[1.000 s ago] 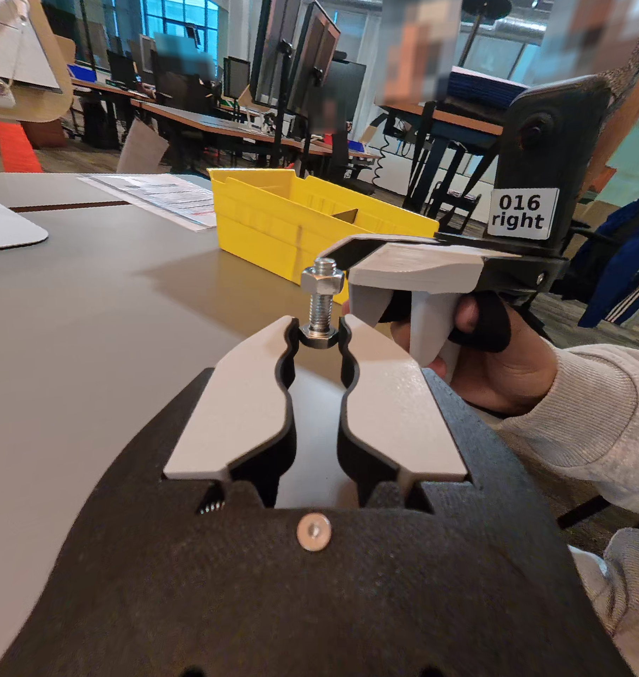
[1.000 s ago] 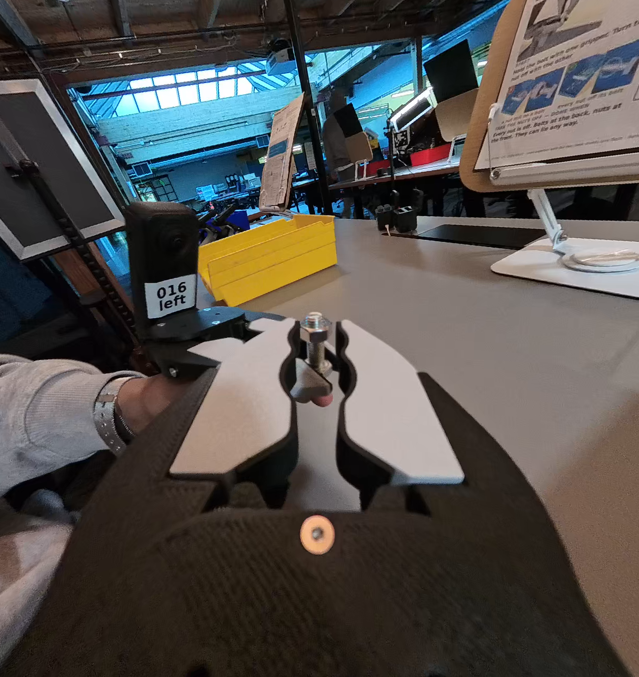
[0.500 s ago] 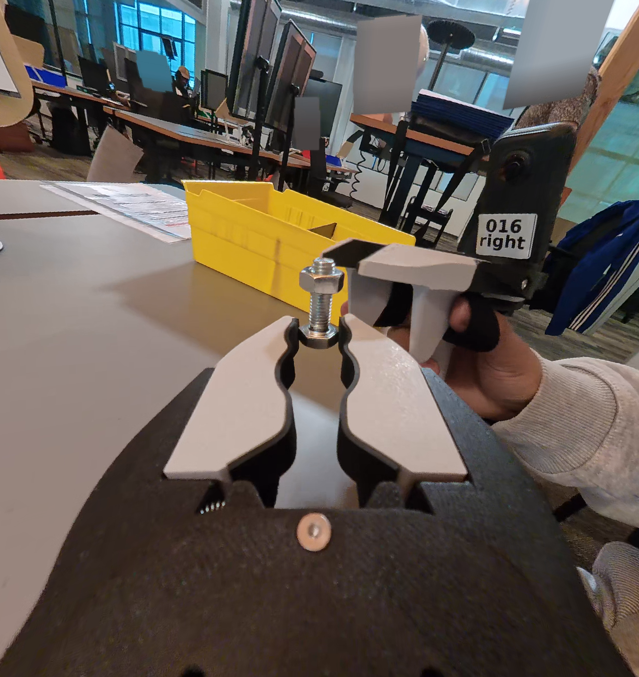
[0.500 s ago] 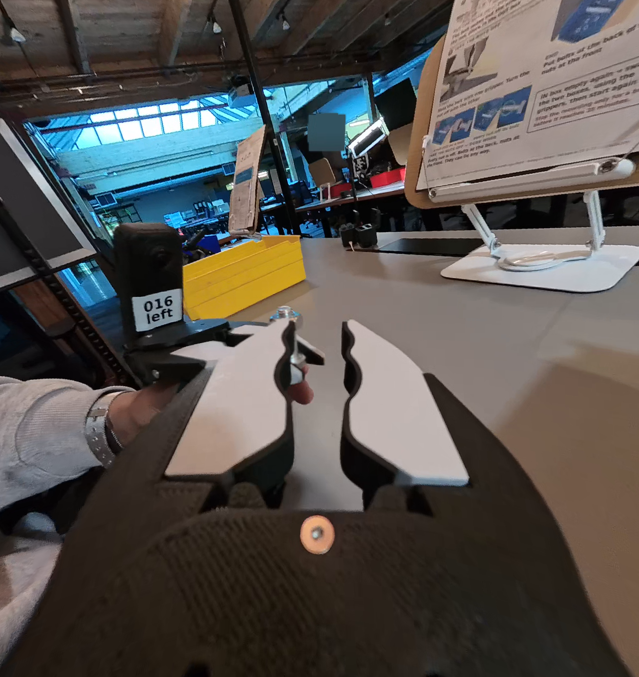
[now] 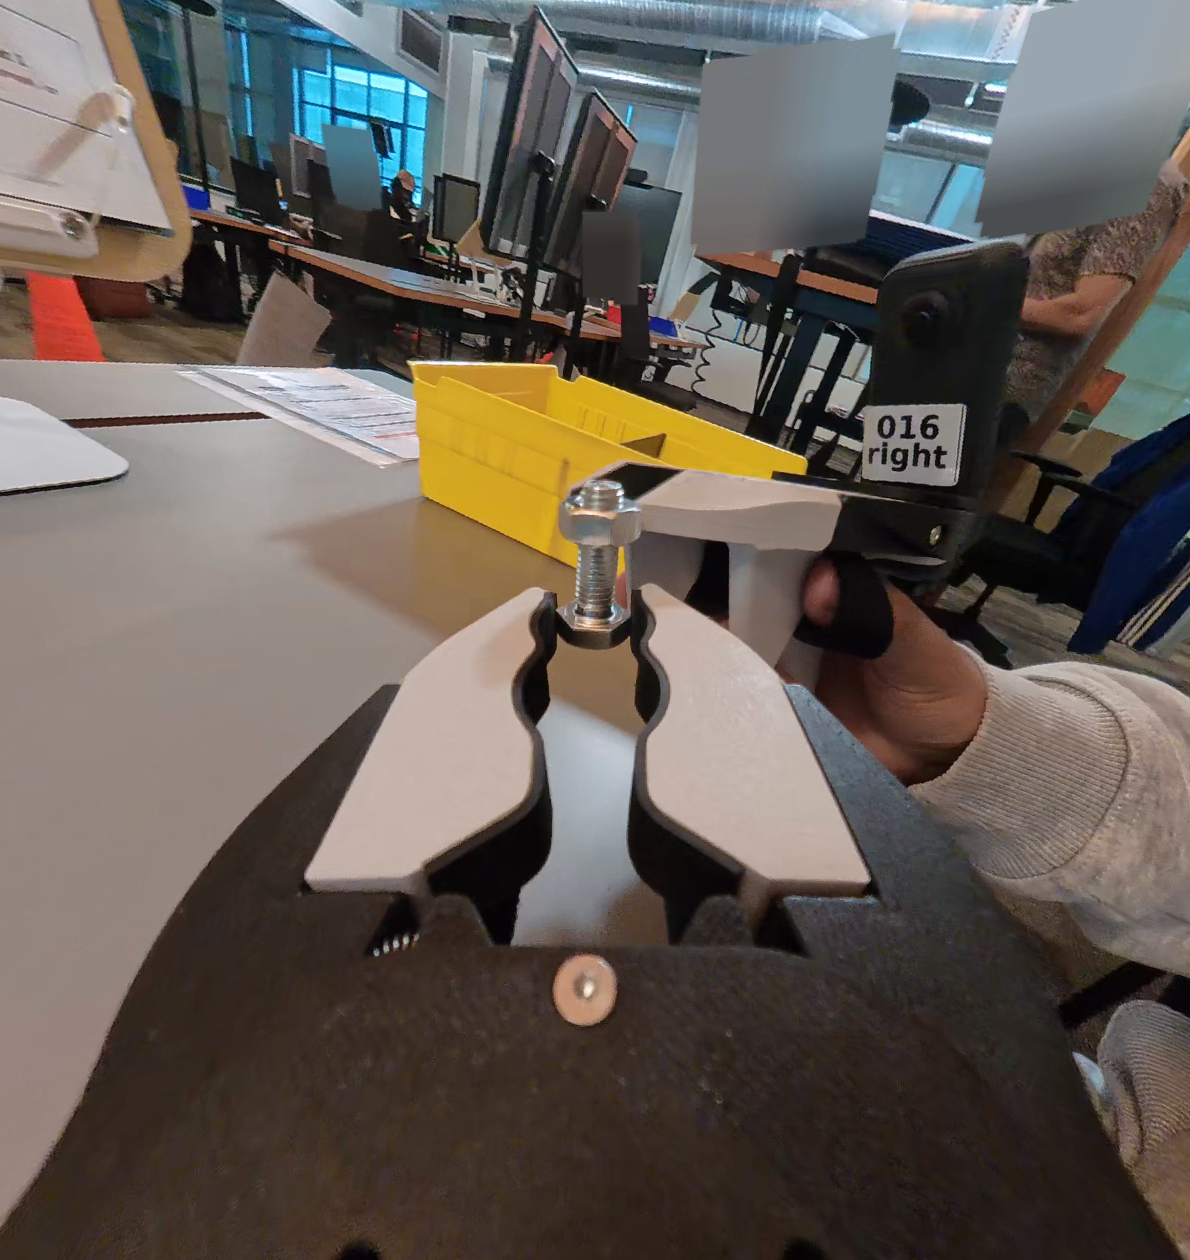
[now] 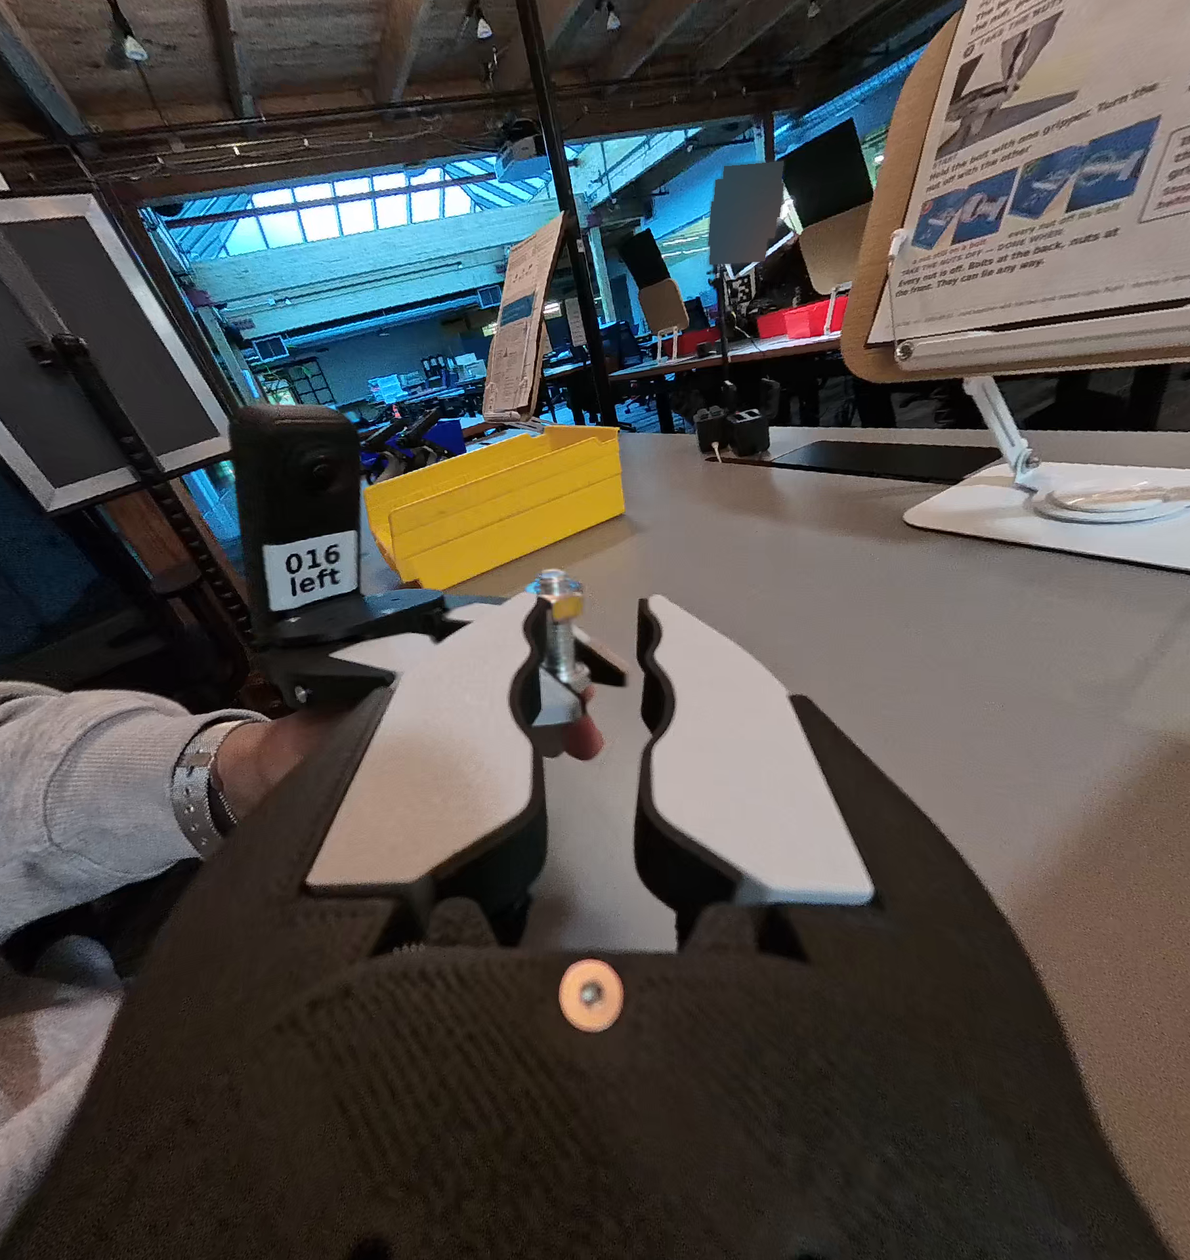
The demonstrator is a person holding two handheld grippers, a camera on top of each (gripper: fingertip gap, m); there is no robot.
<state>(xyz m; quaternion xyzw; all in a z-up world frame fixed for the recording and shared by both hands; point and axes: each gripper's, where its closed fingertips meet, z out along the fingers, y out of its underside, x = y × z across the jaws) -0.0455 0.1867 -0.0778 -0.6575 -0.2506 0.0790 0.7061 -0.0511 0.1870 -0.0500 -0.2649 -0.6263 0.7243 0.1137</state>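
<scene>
The left gripper [image 5: 592, 617] is clamped on the head of an upright bolt [image 5: 593, 579], held above the bench [image 5: 169, 613] near its right edge. The right gripper [image 6: 582, 607] stands apart-fingered, its left finger beside the nut [image 5: 599, 515] at the bolt's top, holding nothing. A yellow bin [image 5: 544, 436] sits behind, at that edge.
</scene>
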